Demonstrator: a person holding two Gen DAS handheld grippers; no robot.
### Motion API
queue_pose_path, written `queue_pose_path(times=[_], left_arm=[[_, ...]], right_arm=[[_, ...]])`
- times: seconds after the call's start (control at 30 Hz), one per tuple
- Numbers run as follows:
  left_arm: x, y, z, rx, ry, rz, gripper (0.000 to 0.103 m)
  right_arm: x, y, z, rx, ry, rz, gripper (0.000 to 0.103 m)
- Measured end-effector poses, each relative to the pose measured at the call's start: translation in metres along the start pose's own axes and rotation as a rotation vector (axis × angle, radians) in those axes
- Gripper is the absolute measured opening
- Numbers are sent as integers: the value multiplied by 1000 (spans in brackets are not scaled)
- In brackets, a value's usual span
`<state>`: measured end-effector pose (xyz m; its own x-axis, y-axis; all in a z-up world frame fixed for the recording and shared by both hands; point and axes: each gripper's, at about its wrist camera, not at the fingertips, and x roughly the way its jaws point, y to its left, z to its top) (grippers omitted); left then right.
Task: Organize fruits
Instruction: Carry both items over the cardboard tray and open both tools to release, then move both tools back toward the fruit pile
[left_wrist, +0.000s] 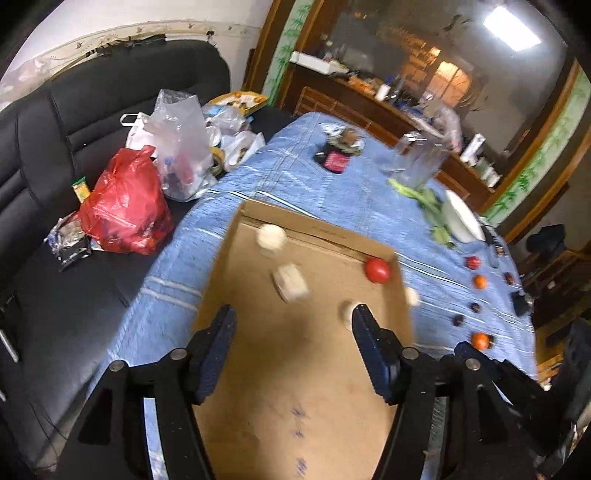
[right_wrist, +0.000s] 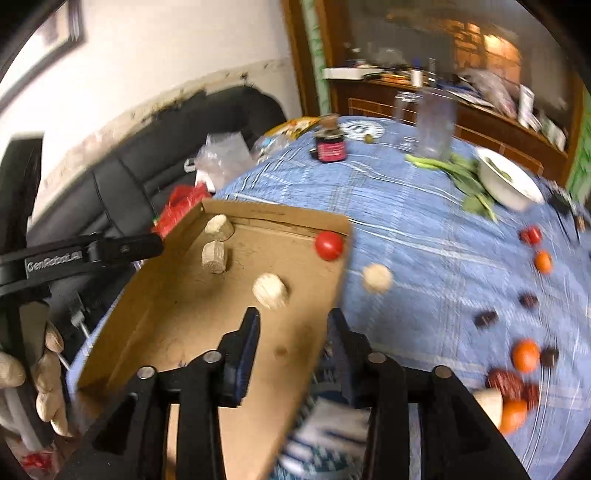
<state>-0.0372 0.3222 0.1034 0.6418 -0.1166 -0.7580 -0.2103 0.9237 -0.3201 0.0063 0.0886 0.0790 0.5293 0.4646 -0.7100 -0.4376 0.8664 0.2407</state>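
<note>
A shallow cardboard tray (left_wrist: 295, 369) (right_wrist: 177, 314) lies on the blue cloth. In it sit a red tomato (left_wrist: 377, 270) (right_wrist: 328, 245) at the far right corner and three pale cork-like pieces (left_wrist: 272, 236) (right_wrist: 270, 291). Another pale piece (right_wrist: 376, 277) lies on the cloth just right of the tray. Small oranges (left_wrist: 480, 340) (right_wrist: 526, 355), red fruits (right_wrist: 530, 235) and dark dates (right_wrist: 485, 318) are scattered on the cloth to the right. My left gripper (left_wrist: 291, 317) is open and empty above the tray. My right gripper (right_wrist: 293, 319) is open and empty over the tray's right wall.
A white bowl (right_wrist: 506, 184) with green leaves (right_wrist: 461, 173), a clear jar (right_wrist: 434, 125) and a dark jar (right_wrist: 330, 147) stand at the table's far side. Plastic bags (left_wrist: 125, 206) lie on the black sofa (left_wrist: 55, 147) to the left. A wooden cabinet (left_wrist: 369, 96) stands behind.
</note>
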Motion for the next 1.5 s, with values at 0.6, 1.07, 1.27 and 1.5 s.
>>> queue_pose_path(times=[0.6,1.07,1.27,1.5], left_arm=[[-20,-132,-147,130,83,-230,73],[-18,-172,-181,341,11,-82,73],[-26,-176,-187,415,-79,9,73],[-26,-177,-192,449,-100,45,73]], right_arm=[[-147,-157,-134,517,-207,-64,54],[-147,-157,-144,460,-218,-125,54],[-135,-146,-146,420,-187,-146,54],[-127,-137,-148,383,-166,-163,54]])
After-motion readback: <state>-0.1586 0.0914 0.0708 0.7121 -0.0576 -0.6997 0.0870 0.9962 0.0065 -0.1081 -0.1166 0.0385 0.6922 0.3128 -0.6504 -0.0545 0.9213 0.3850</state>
